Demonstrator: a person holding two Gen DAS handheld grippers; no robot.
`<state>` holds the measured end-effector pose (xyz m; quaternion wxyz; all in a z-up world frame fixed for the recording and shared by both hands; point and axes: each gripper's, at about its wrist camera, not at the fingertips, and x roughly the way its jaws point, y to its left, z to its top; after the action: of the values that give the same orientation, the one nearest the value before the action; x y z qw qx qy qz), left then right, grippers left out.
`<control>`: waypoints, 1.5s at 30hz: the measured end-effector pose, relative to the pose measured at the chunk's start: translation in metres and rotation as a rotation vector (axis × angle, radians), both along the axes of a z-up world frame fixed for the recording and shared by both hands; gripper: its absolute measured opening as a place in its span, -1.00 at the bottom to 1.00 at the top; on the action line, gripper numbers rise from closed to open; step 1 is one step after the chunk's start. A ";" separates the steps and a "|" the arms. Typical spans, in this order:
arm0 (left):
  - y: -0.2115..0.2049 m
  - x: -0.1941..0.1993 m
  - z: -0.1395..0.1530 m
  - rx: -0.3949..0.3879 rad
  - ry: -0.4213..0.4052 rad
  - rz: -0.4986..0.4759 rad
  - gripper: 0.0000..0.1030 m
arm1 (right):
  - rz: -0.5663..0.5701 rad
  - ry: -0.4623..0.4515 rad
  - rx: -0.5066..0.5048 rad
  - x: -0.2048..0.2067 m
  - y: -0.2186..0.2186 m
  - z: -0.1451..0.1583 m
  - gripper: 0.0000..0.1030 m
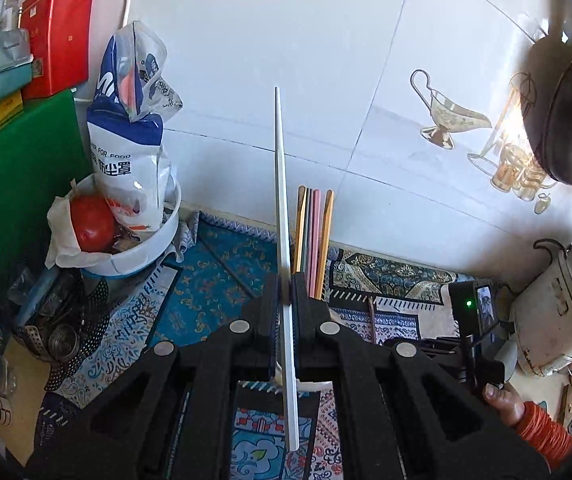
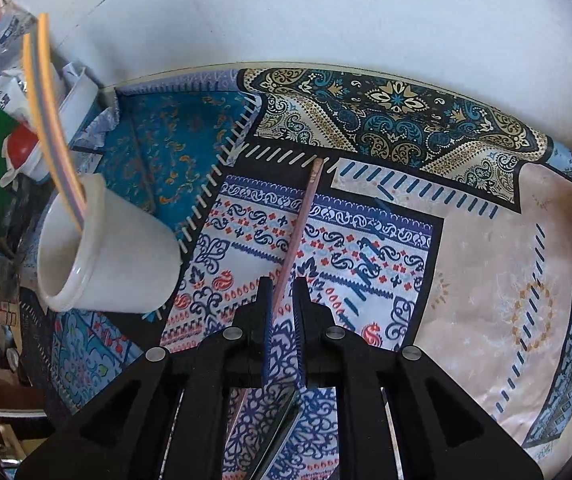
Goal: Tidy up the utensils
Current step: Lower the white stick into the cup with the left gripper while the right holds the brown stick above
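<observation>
- Left gripper point(image 1: 286, 280) was clamped on a white chopstick point(image 1: 282, 184); jaws nearly shut, the stick pinched between them and standing up past the tips, its lower end passing back under the gripper body.
- Right gripper point(image 2: 284, 284) hung over a brown chopstick point(image 2: 299, 232) lying flat on the patterned cloth point(image 2: 485, 288). Jaws showed only a narrow gap, with the stick running up between the tips. Whether the pads touched it could not be told; it looked still to be on the cloth, not lifted.
- White cup point(image 2: 126, 256) stood on the cloth left of the brown stick, with several coloured chopsticks point(image 2: 46, 120) already standing in it. The same bundle point(image 1: 313, 236) showed in the left wrist view just right of the white stick.
- Risk 1: the white stick was held low on its length, with a long free end above the jaws. A quick swing toward the cup could make it pivot or slip in the pads.
- Risk 2: its tip might catch the cup rim or the standing sticks and tip the cup, which looked light.
- Risk 3: the right jaws were probably too narrow to drop around the brown stick; pressing down could roll it aside or drag the cloth.
- Risk 4: both grippers worked near the cup; they could collide.
</observation>
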<state>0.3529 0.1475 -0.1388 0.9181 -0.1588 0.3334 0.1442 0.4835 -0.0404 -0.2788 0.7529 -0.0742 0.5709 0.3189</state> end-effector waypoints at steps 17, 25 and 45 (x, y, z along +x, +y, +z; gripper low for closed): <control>-0.005 0.069 -0.038 0.063 0.005 0.008 -0.92 | 0.056 -0.107 -0.048 -0.013 0.029 -0.018 -0.69; -0.009 0.073 -0.059 0.079 0.034 0.007 -0.92 | 0.041 -0.069 0.028 -0.016 0.030 -0.015 -0.87; -0.017 0.060 -0.076 0.079 0.118 -0.040 -0.92 | 0.045 -0.222 0.235 -0.046 -0.022 0.083 -0.89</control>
<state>0.4126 0.1308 -0.2143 0.9050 -0.1069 0.3842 0.1481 0.4373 -0.0621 -0.1954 0.8075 -0.0332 0.4412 0.3902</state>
